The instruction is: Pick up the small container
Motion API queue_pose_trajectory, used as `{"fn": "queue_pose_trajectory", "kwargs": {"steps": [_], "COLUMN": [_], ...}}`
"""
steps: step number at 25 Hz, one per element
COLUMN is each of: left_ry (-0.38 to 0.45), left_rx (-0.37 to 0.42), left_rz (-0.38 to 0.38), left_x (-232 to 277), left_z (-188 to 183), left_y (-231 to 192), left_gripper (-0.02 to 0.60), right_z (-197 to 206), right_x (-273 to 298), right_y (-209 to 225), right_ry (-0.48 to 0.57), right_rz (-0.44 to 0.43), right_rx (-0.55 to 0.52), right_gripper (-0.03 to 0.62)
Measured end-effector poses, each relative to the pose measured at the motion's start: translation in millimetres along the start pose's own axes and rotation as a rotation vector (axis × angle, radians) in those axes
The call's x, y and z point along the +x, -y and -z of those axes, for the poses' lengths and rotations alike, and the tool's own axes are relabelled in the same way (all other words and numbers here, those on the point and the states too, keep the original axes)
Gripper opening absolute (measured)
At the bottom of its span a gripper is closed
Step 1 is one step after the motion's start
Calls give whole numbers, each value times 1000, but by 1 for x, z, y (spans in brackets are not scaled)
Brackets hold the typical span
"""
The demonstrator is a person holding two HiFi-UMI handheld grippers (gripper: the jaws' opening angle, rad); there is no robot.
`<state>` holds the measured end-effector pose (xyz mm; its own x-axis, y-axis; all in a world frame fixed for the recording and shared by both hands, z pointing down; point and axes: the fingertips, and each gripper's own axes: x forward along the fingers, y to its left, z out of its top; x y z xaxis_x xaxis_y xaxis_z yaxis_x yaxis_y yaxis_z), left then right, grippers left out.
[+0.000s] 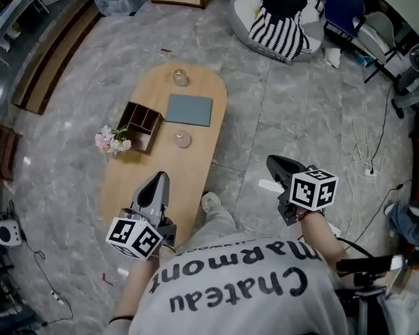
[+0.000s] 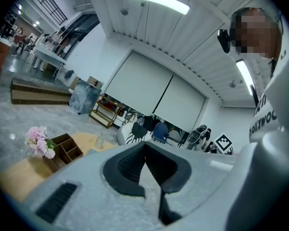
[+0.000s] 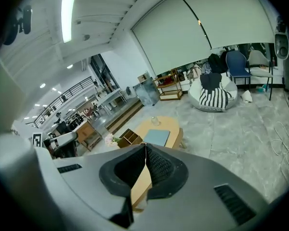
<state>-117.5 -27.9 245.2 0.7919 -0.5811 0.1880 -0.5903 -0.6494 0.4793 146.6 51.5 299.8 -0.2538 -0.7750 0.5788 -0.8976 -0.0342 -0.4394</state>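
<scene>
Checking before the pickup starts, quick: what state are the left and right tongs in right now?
Left tongs: closed, holding nothing.
Right tongs: closed, holding nothing.

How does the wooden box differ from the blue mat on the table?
The wooden box is brown, with raised walls and open compartments; the blue mat is flat and plain. The box sits at the left edge of the table beside pink flowers; the mat lies between a far glass container and a near glass container. Both are rectangular.
</scene>
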Motion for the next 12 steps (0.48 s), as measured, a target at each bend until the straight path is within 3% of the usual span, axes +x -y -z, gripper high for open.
{"fn": "queue_pose_trajectory", "kwargs": {"steps": [6, 9, 12], "left_ry": [-41, -53, -94], "left_rx": [-44, -32, -71], "left_rz": [-31, -37, -57], "left_x": [53, 73, 90], "left_z": [-6, -6, 7], "left_y": [-46, -59, -70], "left_gripper": [14, 14, 14], "right_z": [-25, -28, -23], "right_x": [73, 103, 129], "right_y": [6, 13, 19], "right_ry": [-87, -105, -134], "right_rz": [-40, -53, -72], "right_rx": [-11, 28, 57], "right_gripper": [12, 12, 12]}}
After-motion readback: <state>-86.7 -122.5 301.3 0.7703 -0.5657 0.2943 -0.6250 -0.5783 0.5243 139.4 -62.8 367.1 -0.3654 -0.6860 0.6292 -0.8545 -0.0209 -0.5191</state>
